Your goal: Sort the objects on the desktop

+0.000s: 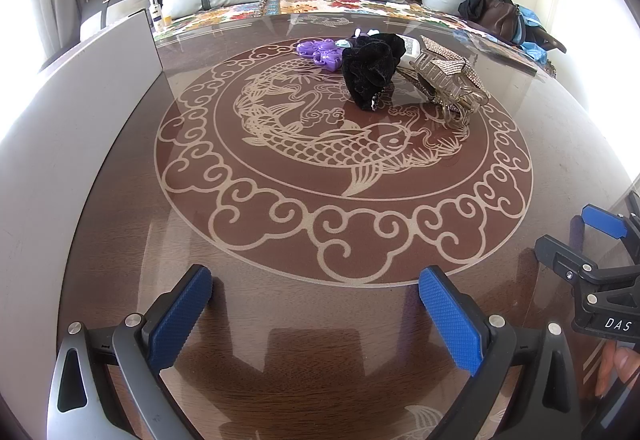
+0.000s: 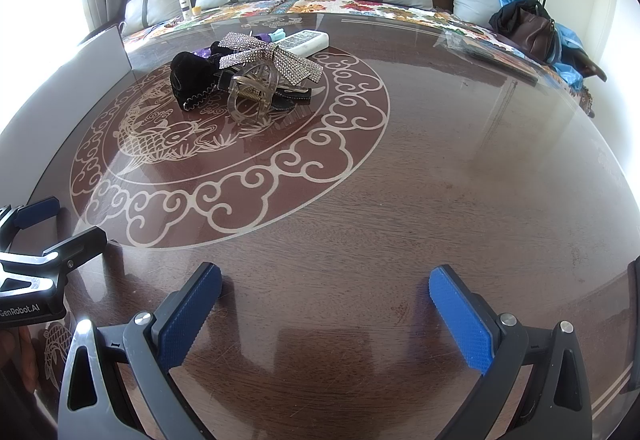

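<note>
Left wrist view shows the left gripper (image 1: 316,316) and right gripper (image 2: 326,314) spread wide, empty, low in frame, because the heaped black velvet scrunchie (image 1: 370,69) and clear plastic claw clip (image 2: 252,89) lie untouched at upper centre.

Left gripper (image 1: 316,314) wide apart, empty; right gripper (image 2: 325,314) likewise (side by side, low).

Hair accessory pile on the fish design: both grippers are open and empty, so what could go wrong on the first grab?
The clear claw clip sits against the rhinestone bow and black scrunchie, so one pinch may drag neighbours. The glass tabletop looks slick; items might slide. The purple toy and white remote are half hidden behind.
</note>
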Tool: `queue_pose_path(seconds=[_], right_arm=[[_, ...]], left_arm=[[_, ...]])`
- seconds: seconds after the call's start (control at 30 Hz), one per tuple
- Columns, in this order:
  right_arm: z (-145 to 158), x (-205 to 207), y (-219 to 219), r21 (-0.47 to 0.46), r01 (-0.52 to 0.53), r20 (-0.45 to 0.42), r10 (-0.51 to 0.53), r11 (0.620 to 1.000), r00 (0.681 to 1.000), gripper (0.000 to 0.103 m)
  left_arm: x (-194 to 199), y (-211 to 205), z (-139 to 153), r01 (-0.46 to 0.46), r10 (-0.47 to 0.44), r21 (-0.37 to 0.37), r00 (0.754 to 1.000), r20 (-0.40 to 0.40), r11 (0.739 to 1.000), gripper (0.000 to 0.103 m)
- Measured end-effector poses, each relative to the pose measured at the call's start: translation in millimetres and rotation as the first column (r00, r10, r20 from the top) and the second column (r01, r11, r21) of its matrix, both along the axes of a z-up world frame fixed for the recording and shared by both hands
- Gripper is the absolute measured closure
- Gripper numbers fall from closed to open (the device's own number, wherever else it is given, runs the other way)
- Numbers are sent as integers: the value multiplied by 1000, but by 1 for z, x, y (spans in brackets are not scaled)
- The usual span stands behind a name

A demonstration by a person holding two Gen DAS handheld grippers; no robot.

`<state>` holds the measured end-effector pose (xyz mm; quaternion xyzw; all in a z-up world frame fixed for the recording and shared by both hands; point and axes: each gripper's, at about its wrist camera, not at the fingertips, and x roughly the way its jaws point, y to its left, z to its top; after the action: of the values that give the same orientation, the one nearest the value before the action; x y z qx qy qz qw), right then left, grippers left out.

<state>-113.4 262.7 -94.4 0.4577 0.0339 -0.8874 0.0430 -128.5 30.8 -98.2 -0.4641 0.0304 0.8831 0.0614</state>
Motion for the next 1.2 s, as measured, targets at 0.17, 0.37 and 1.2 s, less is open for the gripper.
queue_pose_path(seconds=[0.17,0.37,1.2], right_arm=[[0,0,0,0,0,0,0,1000,1000,0],[0,0,0,0,0,0,0,1000,1000,0],[4,-26,-5,-55,-108,52,111,993,992,0]], left_arm=[[0,0,0,0,0,0,1000,0,1000,0],[-1,1,1,38,-38,-10,999,8,999,0],[-16,-27,2,119,-119,-2,993,5,993,0]])
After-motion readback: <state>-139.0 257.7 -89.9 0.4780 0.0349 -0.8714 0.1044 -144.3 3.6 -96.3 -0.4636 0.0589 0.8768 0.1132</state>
